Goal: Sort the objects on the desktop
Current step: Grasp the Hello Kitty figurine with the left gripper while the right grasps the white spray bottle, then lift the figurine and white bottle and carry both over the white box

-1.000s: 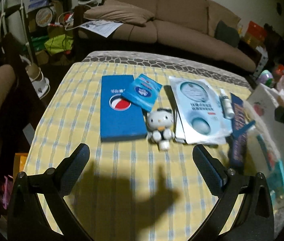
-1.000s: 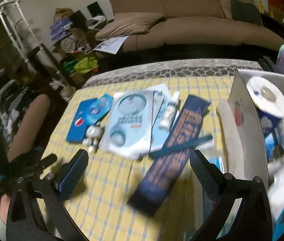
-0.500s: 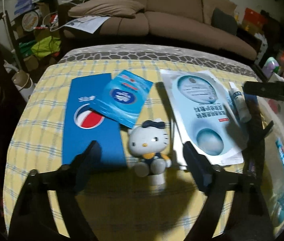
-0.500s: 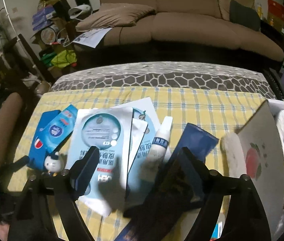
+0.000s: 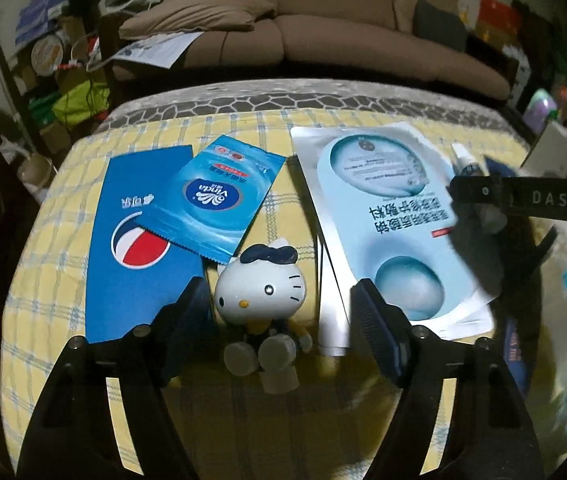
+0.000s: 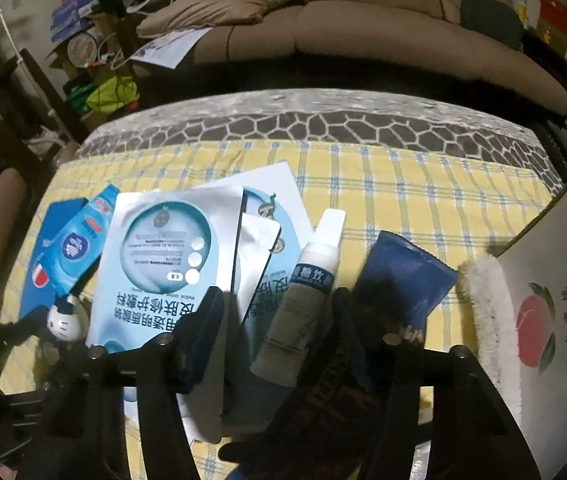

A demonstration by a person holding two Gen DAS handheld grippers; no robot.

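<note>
A small white cat figurine with a dark blue bow and yellow nose (image 5: 260, 294) sits upright on the yellow-and-blue checked tablecloth (image 5: 43, 264), between the fingers of the left gripper (image 5: 279, 304), whose pads stand just clear of it, so nothing is grasped. The right gripper (image 6: 275, 320) straddles a white squeeze tube with a blue label (image 6: 307, 292); its jaws are closing, pads not yet pressing. The tube lies beside silver-and-blue sachets (image 6: 163, 256) and a dark blue packet (image 6: 403, 280)

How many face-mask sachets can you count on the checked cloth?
3. The top face-mask sachet lies left of the tube; a small sachet peeks out beside it; a third sachet lies beneath both. More may be hidden underneath.
</note>
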